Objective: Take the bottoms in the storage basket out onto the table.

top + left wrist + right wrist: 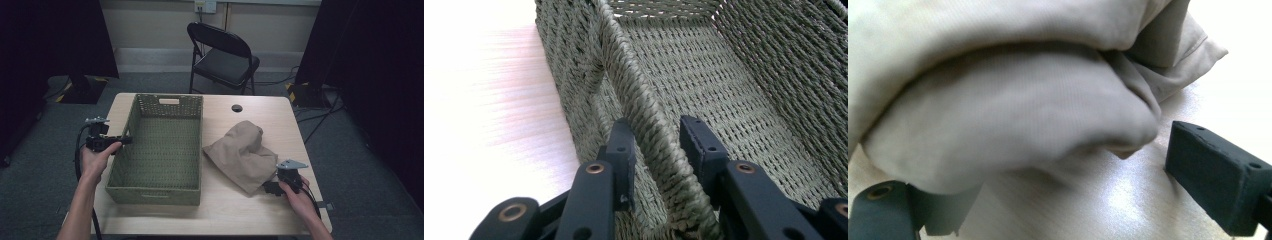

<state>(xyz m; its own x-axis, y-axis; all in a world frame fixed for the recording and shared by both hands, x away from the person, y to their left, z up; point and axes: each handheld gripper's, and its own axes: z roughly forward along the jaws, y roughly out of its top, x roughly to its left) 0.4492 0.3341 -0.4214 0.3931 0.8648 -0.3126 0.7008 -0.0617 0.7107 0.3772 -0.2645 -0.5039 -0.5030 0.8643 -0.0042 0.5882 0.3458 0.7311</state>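
A green woven basket stands empty on the left half of the light wooden table. My left gripper is at its left wall. In the left gripper view the gripper is open, its jaws astride the braided rim, one outside and one inside. A crumpled tan cloth lies to the right of the basket. My right gripper sits at the cloth's near corner. In the right gripper view it is open wide, with a thick fold of the cloth bulging between the jaws and draping over the left one.
A round cable hole marks the table's far side. A black folding chair stands behind the table. Dark curtains hang at both sides, and cables run over the grey floor at the right.
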